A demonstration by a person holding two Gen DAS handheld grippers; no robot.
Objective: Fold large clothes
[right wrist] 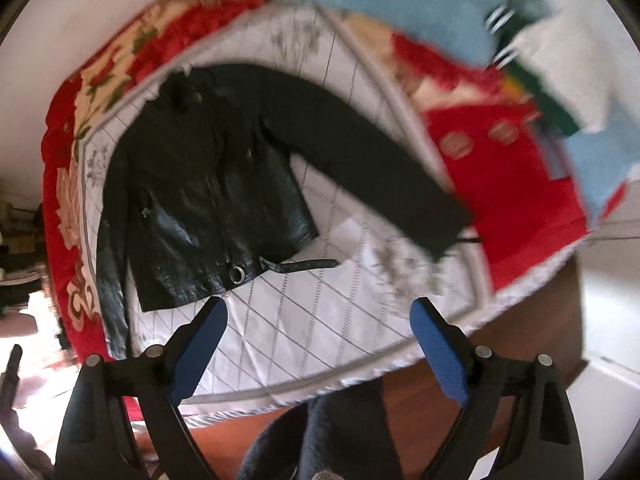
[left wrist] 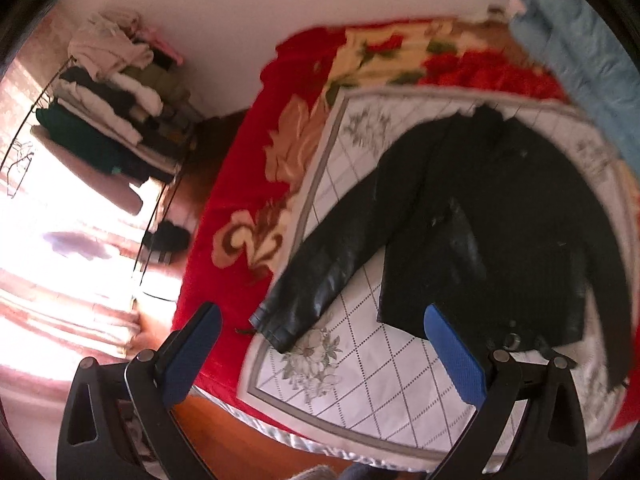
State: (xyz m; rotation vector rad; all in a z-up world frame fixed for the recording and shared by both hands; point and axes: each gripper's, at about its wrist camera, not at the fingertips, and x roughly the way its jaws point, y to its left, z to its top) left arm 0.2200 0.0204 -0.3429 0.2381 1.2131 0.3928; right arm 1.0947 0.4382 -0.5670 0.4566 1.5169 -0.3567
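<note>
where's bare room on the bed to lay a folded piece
Free: the white quilted sheet between the black jacket hem and the bed's near edge, and under its outstretched sleeve. Crowded: the far corner, heaped with blue cloth and other clothes.

motion blur smears the blue cloth and the bed's right side; the jacket's right sleeve is cut off in the left view.

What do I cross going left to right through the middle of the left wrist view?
Stacked folded clothes on a wire rack → red floral blanket → white quilted mat → black leather jacket → light blue cloth.
</note>
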